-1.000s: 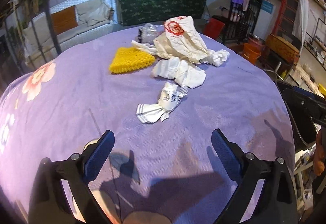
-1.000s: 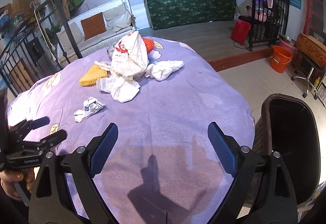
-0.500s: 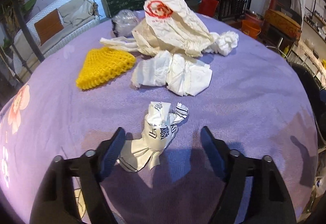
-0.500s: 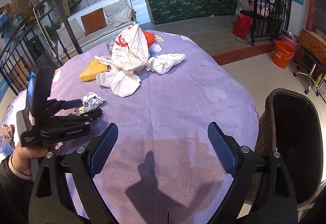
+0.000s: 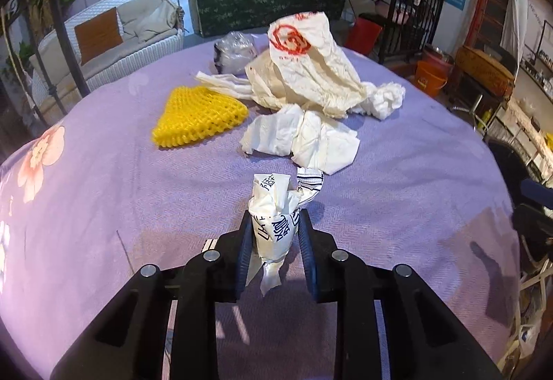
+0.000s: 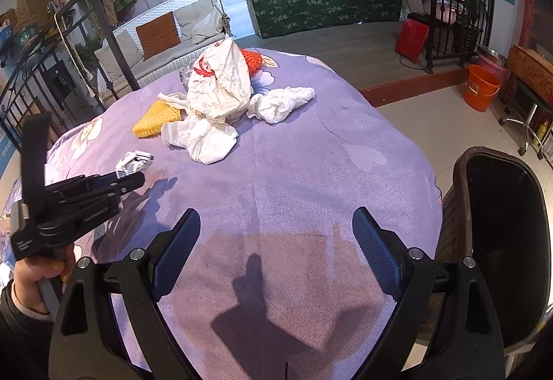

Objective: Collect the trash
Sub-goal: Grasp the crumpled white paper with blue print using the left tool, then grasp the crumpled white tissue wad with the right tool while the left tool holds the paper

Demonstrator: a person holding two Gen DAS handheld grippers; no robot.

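Observation:
My left gripper [image 5: 274,238] is shut on a crumpled white wrapper with dark print [image 5: 276,217], which stands between the fingers on the purple tablecloth [image 5: 103,190]. The right wrist view shows that gripper [image 6: 134,177] at the left with the wrapper [image 6: 133,163] at its tip. Beyond it lie a white paper wad [image 5: 304,138], a white bag with a red logo [image 5: 311,65], a yellow foam net [image 5: 197,117] and a tissue ball [image 5: 385,100]. My right gripper [image 6: 276,248] is open and empty over the table's near edge.
A dark trash bin [image 6: 501,231] stands on the floor right of the table. A clear plastic bag [image 5: 235,51] and an orange net [image 6: 254,60] lie at the table's far side. An orange bucket [image 6: 482,86] stands further back.
My left gripper moved forward over the printed wrapper and closed on it. The right gripper has stayed nearly still and open.

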